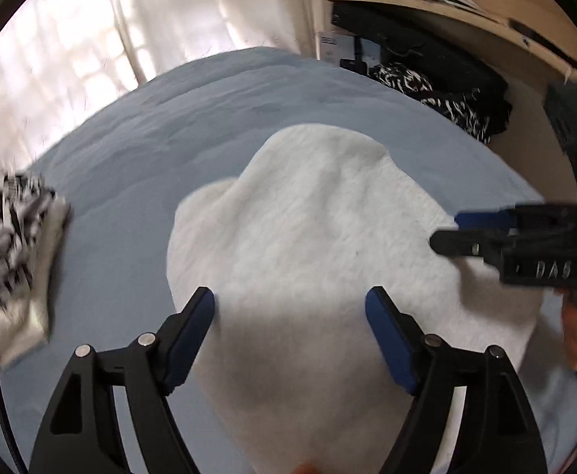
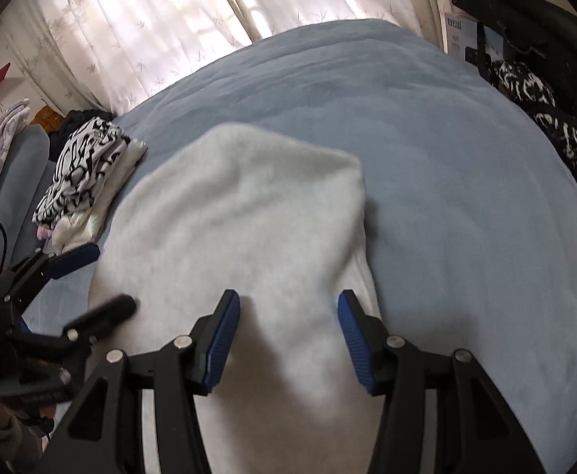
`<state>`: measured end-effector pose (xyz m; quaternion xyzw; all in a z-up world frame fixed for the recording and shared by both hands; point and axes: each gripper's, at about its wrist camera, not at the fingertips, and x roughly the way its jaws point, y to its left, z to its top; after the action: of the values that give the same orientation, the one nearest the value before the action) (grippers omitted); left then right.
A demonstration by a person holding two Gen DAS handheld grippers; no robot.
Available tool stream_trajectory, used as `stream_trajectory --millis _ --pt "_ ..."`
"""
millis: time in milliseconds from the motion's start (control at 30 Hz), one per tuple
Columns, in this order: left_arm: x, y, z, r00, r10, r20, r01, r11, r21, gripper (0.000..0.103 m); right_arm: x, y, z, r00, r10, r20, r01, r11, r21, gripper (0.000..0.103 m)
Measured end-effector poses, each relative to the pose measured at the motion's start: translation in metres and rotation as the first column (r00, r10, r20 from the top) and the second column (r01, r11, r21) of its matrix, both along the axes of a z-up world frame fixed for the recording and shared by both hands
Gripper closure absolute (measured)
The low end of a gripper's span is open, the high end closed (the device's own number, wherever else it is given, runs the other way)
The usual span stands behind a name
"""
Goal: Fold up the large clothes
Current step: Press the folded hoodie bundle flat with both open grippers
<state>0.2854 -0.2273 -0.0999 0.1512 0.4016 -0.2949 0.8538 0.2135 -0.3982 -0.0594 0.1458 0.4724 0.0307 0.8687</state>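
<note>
A white fluffy garment [image 1: 320, 229] [image 2: 241, 213] lies in a folded, rounded heap on the blue bed cover [image 1: 138, 166] [image 2: 446, 181]. My left gripper [image 1: 290, 296] hovers over its near part, jaws wide apart, nothing pinched between the blue pads [image 1: 387, 339]. In the right wrist view the left gripper [image 2: 112, 276] stands at the garment's left edge. My right gripper [image 2: 288, 298] is over the garment's near right part, jaws apart with only cloth lying beneath. From the left wrist view the right gripper [image 1: 446, 231] reaches in from the right, above the cloth.
A folded pile of black-and-white patterned clothes [image 1: 8, 245] [image 2: 83, 170] sits on the bed's left side. More patterned dark cloth [image 1: 434, 98] [image 2: 541, 114] lies off the bed's far right, under a wooden desk [image 1: 446, 8]. Pale curtains [image 2: 150, 19] hang behind the bed.
</note>
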Motion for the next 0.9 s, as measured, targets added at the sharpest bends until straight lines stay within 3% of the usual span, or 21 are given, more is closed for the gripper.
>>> stream_trajectory --millis 133,233,400,900 --pt "0.008 -0.001 -0.012 0.998 0.037 -0.052 -0.037 0.999 -0.009 0.008 -0.004 0.002 -0.026 0.997 -0.014 -0.074 0.013 1.000 -0.016 0.052" --pt "0.010 -0.009 -0.024 0.998 0.034 -0.056 -0.032 0.999 0.043 0.001 -0.004 0.004 -0.042 0.995 -0.018 -0.095 0.015 0.999 -0.034 0.052" --pt "0.006 -0.019 -0.036 0.999 0.045 -0.015 -0.043 0.994 0.100 0.000 0.004 0.008 -0.049 0.992 -0.021 -0.126 0.014 0.998 -0.063 0.050" --pt "0.011 -0.019 -0.054 0.998 0.064 0.009 -0.064 0.997 0.052 0.000 0.019 0.009 -0.064 0.994 -0.028 -0.104 0.020 0.997 -0.073 0.043"
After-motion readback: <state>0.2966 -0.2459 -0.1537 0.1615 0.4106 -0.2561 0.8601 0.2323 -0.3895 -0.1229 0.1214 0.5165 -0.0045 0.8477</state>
